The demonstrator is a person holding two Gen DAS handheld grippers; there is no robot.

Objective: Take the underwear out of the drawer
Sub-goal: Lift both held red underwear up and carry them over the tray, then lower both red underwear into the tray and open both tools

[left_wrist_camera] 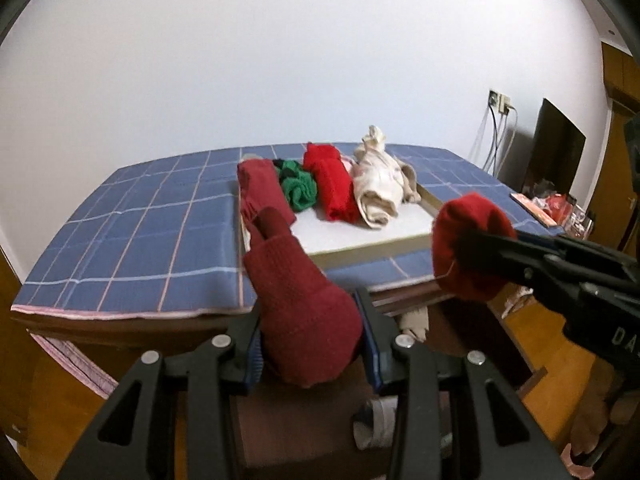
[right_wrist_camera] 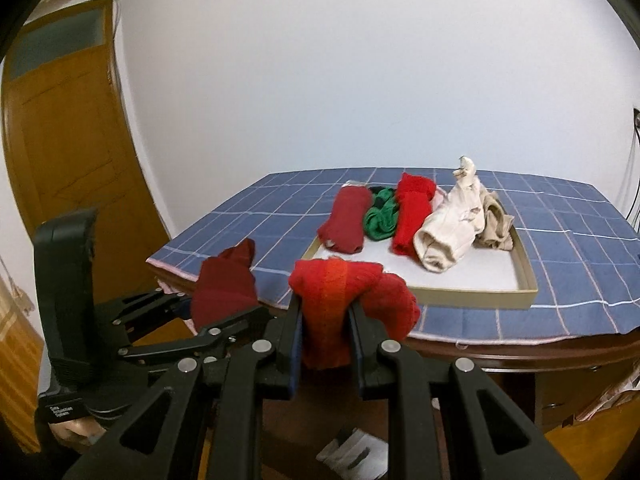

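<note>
Each hand-held gripper was clamped on a roll off the desk (right_wrist_camera: 560,216): left (left_wrist_camera: 310,344) on maroon (left_wrist_camera: 304,312), right (right_wrist_camera: 325,334) on red (right_wrist_camera: 340,296). Either soft roll could slip; more remained in the drawer (right_wrist_camera: 472,292).

Shallow beige cardboard drawer tray (right_wrist_camera: 472,293) with white floor sits flat on blue checked cloth. Inside, in a row along far half: rolled dark-maroon knit underwear (right_wrist_camera: 347,220), crumpled green piece (right_wrist_camera: 380,220), folded bright-red piece (right_wrist_camera: 412,216), cream-white bundle (right_wrist_camera: 448,236) with end sticking up, tan piece (right_wrist_camera: 496,224) against right wall.

Out of tray, held above table's near edge: maroon knit roll (left_wrist_camera: 308,320) pinched in left gripper (left_wrist_camera: 310,350); bright-red knit roll (right_wrist_camera: 340,304) pinched in right gripper (right_wrist_camera: 325,344).
</note>
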